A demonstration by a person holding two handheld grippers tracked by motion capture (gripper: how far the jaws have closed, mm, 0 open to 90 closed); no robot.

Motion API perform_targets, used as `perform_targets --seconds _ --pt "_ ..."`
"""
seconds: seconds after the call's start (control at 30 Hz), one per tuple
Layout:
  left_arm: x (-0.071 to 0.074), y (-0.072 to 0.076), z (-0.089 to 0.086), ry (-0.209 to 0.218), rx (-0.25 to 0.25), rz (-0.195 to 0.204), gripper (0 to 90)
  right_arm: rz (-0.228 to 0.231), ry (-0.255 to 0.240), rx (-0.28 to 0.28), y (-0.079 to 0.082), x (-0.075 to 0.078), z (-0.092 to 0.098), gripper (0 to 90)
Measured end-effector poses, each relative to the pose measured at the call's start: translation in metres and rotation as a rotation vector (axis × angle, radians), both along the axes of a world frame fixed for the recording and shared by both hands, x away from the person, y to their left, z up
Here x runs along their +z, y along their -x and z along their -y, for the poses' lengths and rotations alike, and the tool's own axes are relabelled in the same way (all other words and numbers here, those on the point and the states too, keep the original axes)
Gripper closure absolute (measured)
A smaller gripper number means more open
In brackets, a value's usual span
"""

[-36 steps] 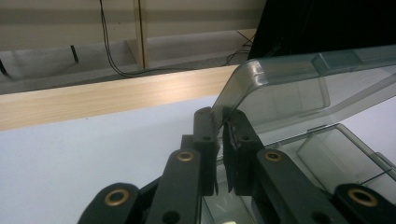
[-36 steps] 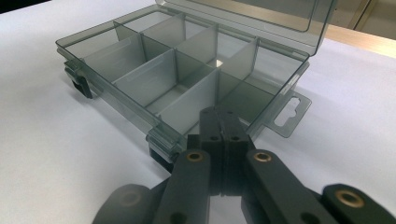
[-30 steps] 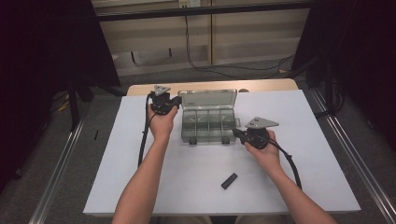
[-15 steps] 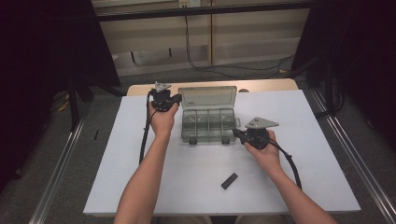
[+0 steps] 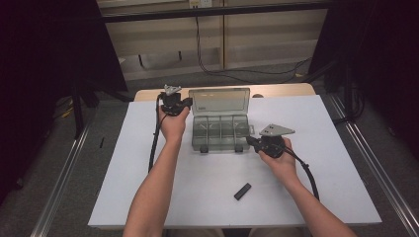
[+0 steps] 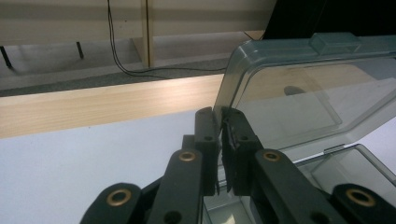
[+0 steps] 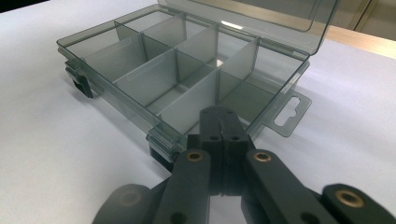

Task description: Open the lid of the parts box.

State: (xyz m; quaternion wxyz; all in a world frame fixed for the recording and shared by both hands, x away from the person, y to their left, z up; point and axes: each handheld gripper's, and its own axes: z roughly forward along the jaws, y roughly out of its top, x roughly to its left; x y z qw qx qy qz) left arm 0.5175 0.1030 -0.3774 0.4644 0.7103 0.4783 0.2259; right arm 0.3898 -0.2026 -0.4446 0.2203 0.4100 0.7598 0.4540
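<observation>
White table top, bearing a smoke-grey clear plastic compartment box near its far middle edge. Lid raised upright at the back; dividers visible inside the tray. Left gripper at the lid's left edge, jaws pinched on that edge, as seen in the left gripper view. Right gripper at the tray's front right corner, jaws pressed together with nothing between, tips against the rim. Small black block lying well apart, nearer the person.
</observation>
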Motion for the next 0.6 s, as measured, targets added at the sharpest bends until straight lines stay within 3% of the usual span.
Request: perform_targets --seconds 0.6 --pt "0.0028 -0.0079 0.002 0.002 0.014 -0.016 86.4 0.0 0.0 0.0 0.0002 0.0001 0.0001 90.0"
